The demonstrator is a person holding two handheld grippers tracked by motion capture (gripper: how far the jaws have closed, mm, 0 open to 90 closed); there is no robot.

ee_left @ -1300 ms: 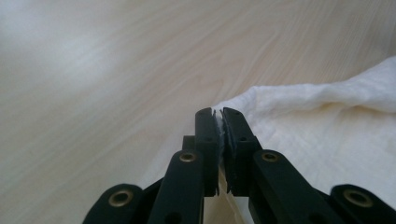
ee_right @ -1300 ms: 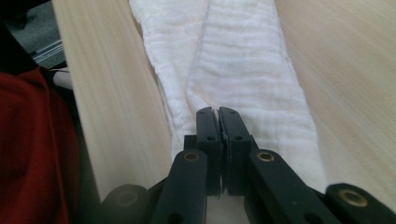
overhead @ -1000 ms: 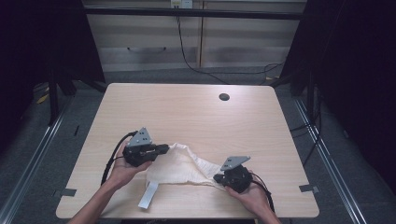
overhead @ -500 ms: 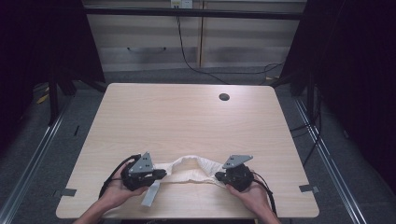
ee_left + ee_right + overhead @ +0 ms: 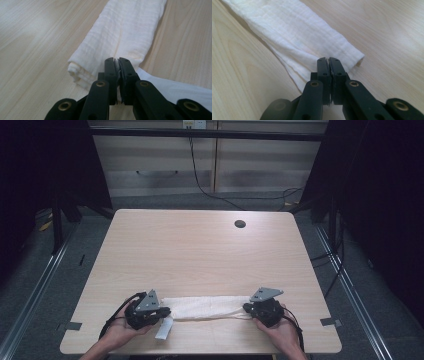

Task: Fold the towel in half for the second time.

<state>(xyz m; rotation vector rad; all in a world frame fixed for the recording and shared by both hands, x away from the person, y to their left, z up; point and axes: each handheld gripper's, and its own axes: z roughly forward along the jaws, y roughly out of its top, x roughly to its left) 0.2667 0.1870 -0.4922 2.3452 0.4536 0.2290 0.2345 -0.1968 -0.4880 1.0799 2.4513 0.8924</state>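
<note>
Partly, both grippers' shut jaws hide the cloth's [image 5: 207,306] pinched ends.

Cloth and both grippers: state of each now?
Cloth: folded into a long narrow band, flat on the table, stretched between the grippers.
Left gripper: jaws shut on the cloth's folded end.
Right gripper: jaws shut on the other end.
White strip: lies loose on the table beside the left gripper.
</note>
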